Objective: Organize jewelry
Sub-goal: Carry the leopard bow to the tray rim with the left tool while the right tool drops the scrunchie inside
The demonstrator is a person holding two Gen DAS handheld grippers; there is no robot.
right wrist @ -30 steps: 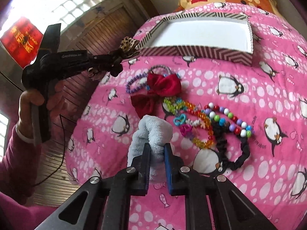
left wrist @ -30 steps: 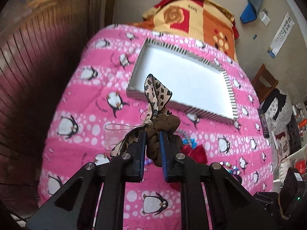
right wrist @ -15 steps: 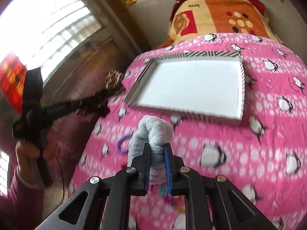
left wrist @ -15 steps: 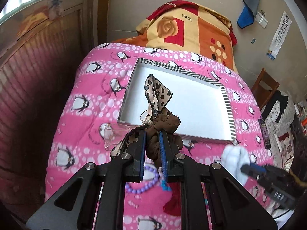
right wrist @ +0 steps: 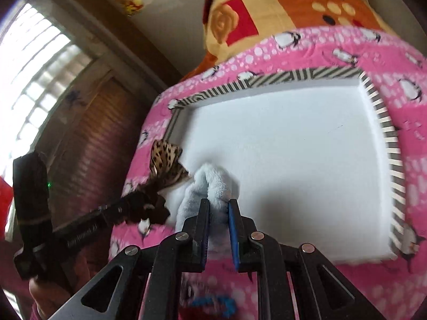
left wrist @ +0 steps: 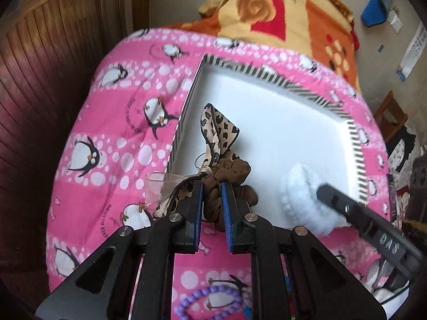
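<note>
**Two scrunchies held over the striped tray**

Left gripper (left wrist: 210,194): pressed onto a brown scrunchie (left wrist: 229,176), which bulges out between and beyond the blue pads. Leopard-print ribbon (left wrist: 217,130) rising from the scrunchie toward 12 o'clock; sheer ribbon loop (left wrist: 160,184) trailing toward 9 o'clock. Scrunchie over the near-left corner of the tray, at about 7 o'clock of the white floor; contact with the floor cannot be told.

Right gripper (right wrist: 218,208): pinching a pale blue fluffy scrunchie (right wrist: 210,181), folded up between the pads. Seen from the left wrist, the same fluffy scrunchie (left wrist: 301,197) at 4 o'clock of the tray floor, close to the near rim, with the dark right gripper entering from 4 o'clock.

Tray (left wrist: 355,154): shallow, rectangular, white inside, black-and-white striped rim, lying on the bed; nothing resting loose on its floor. In the right wrist view, rim (right wrist: 384,117) along 3 o'clock; left gripper (right wrist: 149,200) entering from 9 o'clock, its leopard ribbon just beside the blue scrunchie.

Bed cover (left wrist: 112,144): pink fleece with penguins. Purple bead bracelet (left wrist: 202,298) on the cover at 6 o'clock of the left wrist view, partly behind the gripper frame. Blue item (right wrist: 213,304) at 6 o'clock of the right wrist view, too blurred to identify. Orange, red and yellow blanket (left wrist: 280,18) beyond the tray at 12 o'clock. Hand (right wrist: 45,290) on the left gripper's handle at 8 o'clock.
</note>
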